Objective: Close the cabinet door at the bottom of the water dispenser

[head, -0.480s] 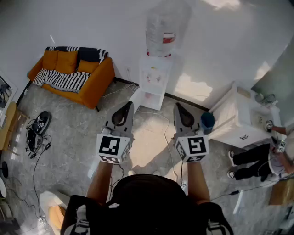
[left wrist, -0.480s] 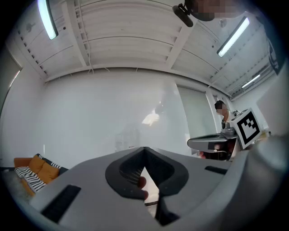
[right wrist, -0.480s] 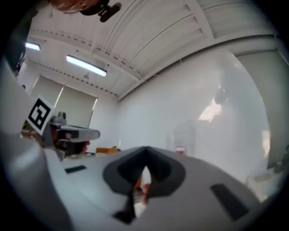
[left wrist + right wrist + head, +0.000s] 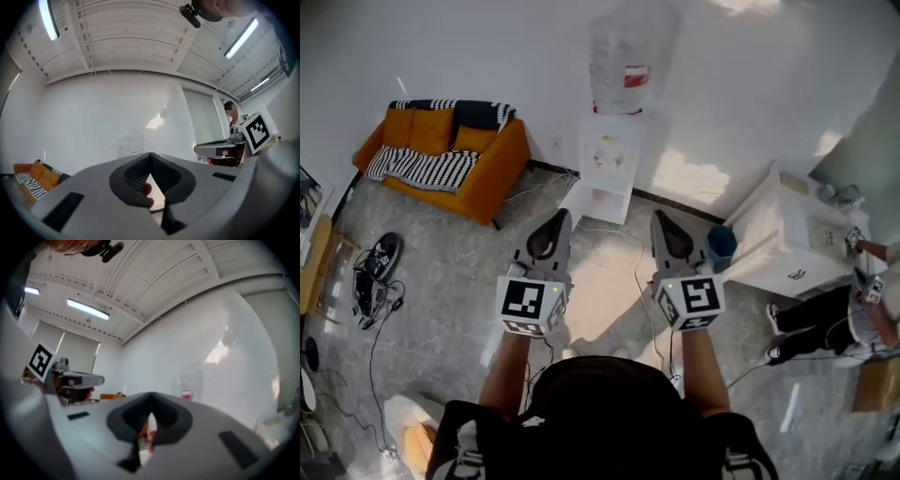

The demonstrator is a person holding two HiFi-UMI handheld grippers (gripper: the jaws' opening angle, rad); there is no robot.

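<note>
While the left gripper (image 4: pixel 557 216) and right gripper (image 4: pixel 660 217) hover level, fingers closed and empty, the water dispenser (image 4: pixel 610 155) stands at twelve o'clock, cabinet door (image 4: pixel 578 200) open.

Quick tally: left gripper (image 4: pixel 558 220) plus right gripper (image 4: pixel 659 218), so two; one dispenser (image 4: pixel 607 164); one bottle (image 4: pixel 623 66) on it; one sofa (image 4: pixel 450 155); one white table (image 4: pixel 787 244); one blue cup (image 4: pixel 721 246); one person (image 4: pixel 811 328) off to the side.
</note>
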